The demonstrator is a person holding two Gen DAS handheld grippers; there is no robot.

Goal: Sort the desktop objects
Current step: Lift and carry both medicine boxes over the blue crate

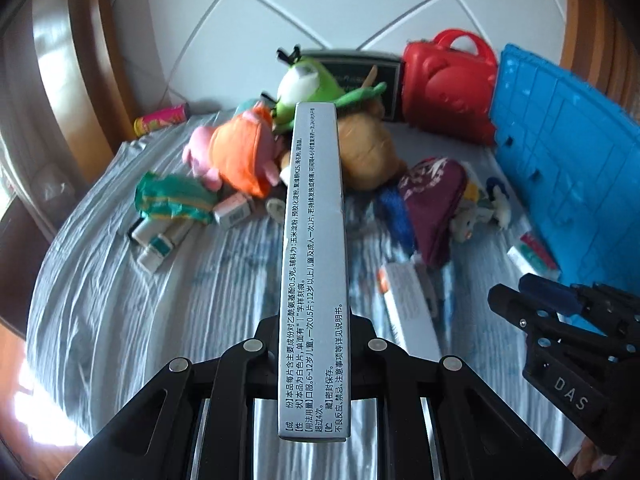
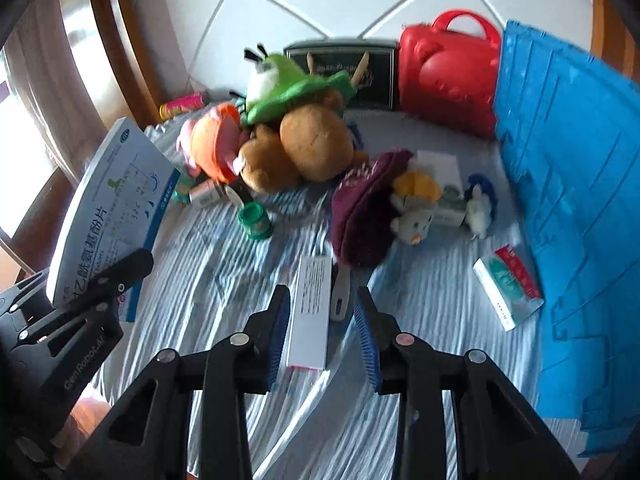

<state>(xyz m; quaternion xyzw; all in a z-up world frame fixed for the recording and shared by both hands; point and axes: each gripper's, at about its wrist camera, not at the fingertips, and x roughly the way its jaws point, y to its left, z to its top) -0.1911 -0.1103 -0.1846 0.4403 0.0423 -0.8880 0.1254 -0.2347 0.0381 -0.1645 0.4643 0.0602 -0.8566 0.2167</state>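
Two grippers: left gripper (image 1: 314, 320) clamps a medicine box (image 1: 314, 264); right gripper (image 2: 320, 320), jaws apart, hovers over a white carton (image 2: 310, 312).

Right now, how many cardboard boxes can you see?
4, maybe more hidden. Left gripper holds a box; a long box lies before the right gripper; a red-green box by the crate; a small box beside the plush pile.

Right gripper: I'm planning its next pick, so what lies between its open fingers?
In the right wrist view, the right gripper frames a long white box and a grey handle lying on the striped cloth.
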